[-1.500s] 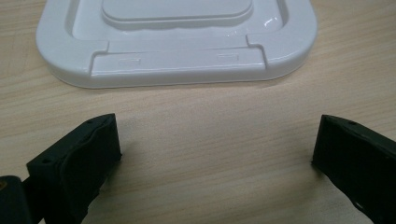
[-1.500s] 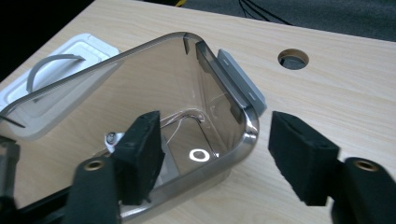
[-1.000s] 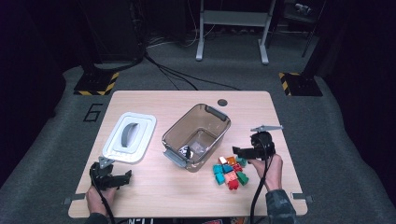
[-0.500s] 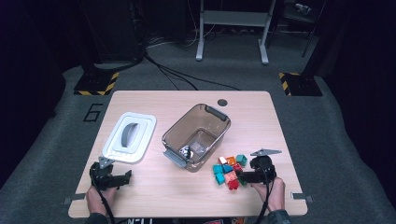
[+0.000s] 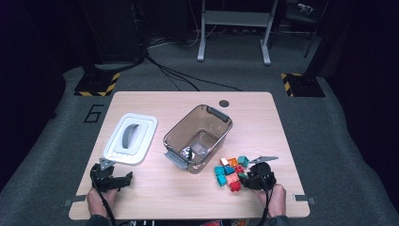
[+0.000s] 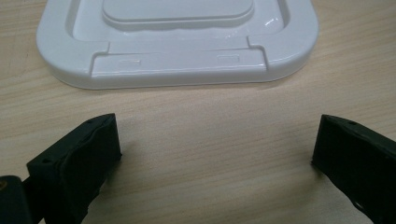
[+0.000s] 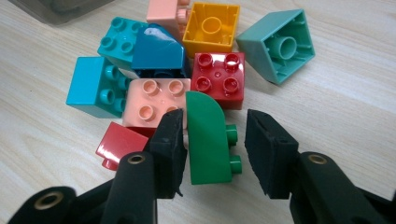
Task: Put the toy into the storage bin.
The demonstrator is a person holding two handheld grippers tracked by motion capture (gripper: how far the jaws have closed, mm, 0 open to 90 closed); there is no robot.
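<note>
A pile of toy bricks in teal, red, pink, orange and green lies on the table right of the clear bin. My right gripper is down at the pile's near edge. In the right gripper view a green curved brick lies between the right gripper's jaws, which have just been closing. The left pad is against the brick and a small gap shows at the studs on the other side. My left gripper rests open on the table, its jaws wide apart with bare wood between them.
A white lid with a grey handle lies left of the bin, just beyond the left gripper; its near rim shows in the left gripper view. The bin holds a few small items. A cable hole sits near the far edge.
My right gripper has come down and toward the near edge onto the brick pile, and its jaws have narrowed around the green brick. The left gripper has stayed put.
</note>
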